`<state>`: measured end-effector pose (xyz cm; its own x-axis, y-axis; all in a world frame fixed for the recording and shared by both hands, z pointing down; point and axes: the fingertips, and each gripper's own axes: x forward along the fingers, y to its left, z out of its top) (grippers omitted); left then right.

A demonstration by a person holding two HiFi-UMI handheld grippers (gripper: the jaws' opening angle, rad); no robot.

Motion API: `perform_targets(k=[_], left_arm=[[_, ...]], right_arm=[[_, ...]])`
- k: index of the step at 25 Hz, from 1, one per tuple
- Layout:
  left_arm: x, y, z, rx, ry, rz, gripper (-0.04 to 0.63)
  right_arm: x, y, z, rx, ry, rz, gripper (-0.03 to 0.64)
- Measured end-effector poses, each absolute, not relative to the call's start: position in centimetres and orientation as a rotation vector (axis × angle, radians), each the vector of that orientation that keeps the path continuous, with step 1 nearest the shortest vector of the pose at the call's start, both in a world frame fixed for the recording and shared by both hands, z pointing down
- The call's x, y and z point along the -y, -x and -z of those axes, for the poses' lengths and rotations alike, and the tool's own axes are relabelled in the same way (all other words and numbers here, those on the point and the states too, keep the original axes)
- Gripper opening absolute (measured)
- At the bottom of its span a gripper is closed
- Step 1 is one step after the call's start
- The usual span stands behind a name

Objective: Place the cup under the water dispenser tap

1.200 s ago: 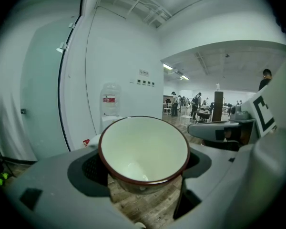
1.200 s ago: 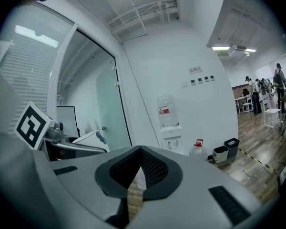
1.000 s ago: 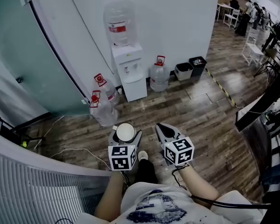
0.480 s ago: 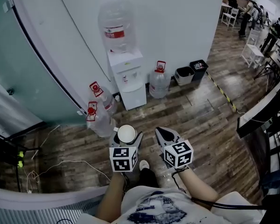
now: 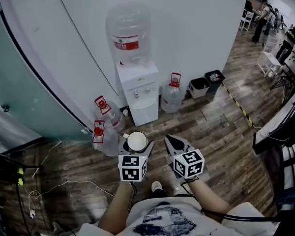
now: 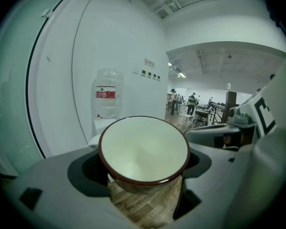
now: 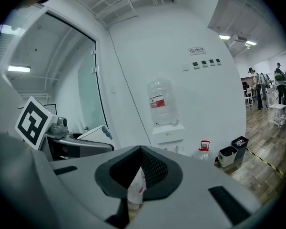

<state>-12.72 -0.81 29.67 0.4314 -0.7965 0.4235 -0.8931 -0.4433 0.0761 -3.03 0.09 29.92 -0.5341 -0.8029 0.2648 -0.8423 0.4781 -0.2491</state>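
A white water dispenser [image 5: 137,96] stands against the wall with a large clear bottle [image 5: 129,33] on top; its taps [image 5: 136,95] face me. My left gripper [image 5: 136,143] is shut on a white cup [image 5: 136,141] with a dark red rim, held upright above the wood floor, well short of the dispenser. In the left gripper view the cup [image 6: 144,151] fills the space between the jaws, with the dispenser [image 6: 105,124] behind it. My right gripper [image 5: 173,143] hovers beside the left one, shut and empty. The right gripper view shows the dispenser [image 7: 169,133] ahead.
Spare water bottles sit on the floor left of the dispenser [image 5: 104,109], [image 5: 101,133] and right of it [image 5: 173,96]. Two small bins [image 5: 200,87] stand farther right. Cables [image 5: 64,186] trail on the floor at left. A glass partition [image 5: 24,97] runs along the left.
The view has moved closer to the dispenser, which now looks larger and nearer. Both grippers keep the same pose, the cup still in the left one.
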Motion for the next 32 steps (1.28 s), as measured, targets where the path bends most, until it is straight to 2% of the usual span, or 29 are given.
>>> perform_targets(k=[9, 20, 32], left_arm=[[6.5, 13.2, -31.6, 1.420, -2.384, -0.512, 0.443], [13.3, 10.6, -35.4, 1.367, -2.372, -0.545, 0.443], [25.6, 8.0, -44.6, 1.370, -2.313, -0.569, 0.443]], right_arm=[[5.2, 2.8, -31.5, 2.561, -1.502, -0.584, 0.020], [12.5, 0.8, -35.1, 2.533, -1.504, -0.628, 0.020], [24.7, -1.3, -44.5, 2.491, -1.451, -0.642, 0.020]])
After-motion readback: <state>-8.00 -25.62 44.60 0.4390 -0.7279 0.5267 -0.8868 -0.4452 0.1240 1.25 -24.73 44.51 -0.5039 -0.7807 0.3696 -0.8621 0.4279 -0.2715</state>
